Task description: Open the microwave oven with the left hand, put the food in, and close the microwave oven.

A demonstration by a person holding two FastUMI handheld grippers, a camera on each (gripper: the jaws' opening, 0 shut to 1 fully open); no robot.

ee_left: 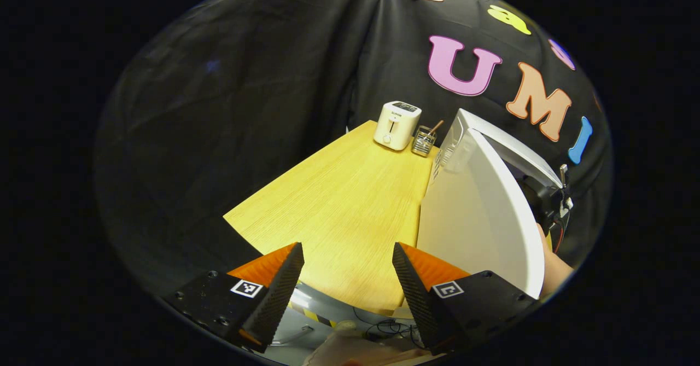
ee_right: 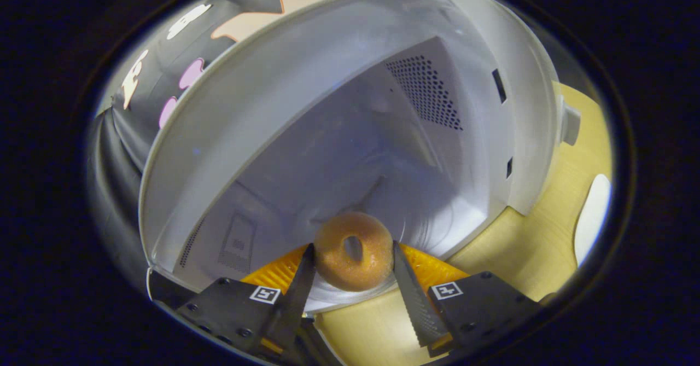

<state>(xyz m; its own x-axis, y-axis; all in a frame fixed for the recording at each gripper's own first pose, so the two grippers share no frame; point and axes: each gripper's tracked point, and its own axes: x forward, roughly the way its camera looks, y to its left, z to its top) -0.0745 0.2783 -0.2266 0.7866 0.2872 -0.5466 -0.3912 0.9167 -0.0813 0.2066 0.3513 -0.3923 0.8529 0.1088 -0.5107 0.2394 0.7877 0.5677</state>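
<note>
A brown glazed doughnut [ee_right: 353, 252] stands on edge between the fingers of my right gripper [ee_right: 353, 262], which is shut on it. It hangs just inside the mouth of the white microwave [ee_right: 355, 136], over the glass turntable [ee_right: 333, 296]. In the left gripper view the microwave door [ee_left: 476, 224] is swung wide open on the right. The right gripper's black body [ee_left: 544, 196] and the hand [ee_left: 553, 267] holding it reach in behind the door. My left gripper [ee_left: 347, 256] is open with nothing in it, above the near edge of the yellow wooden table [ee_left: 339, 207], left of the door.
A white toaster [ee_left: 397, 125] and a small glass holder with a stick [ee_left: 424, 140] stand at the table's far end beside the microwave. A white object [ee_right: 593, 218] lies on the table right of the microwave. Cables [ee_left: 388, 329] trail below the table's near edge.
</note>
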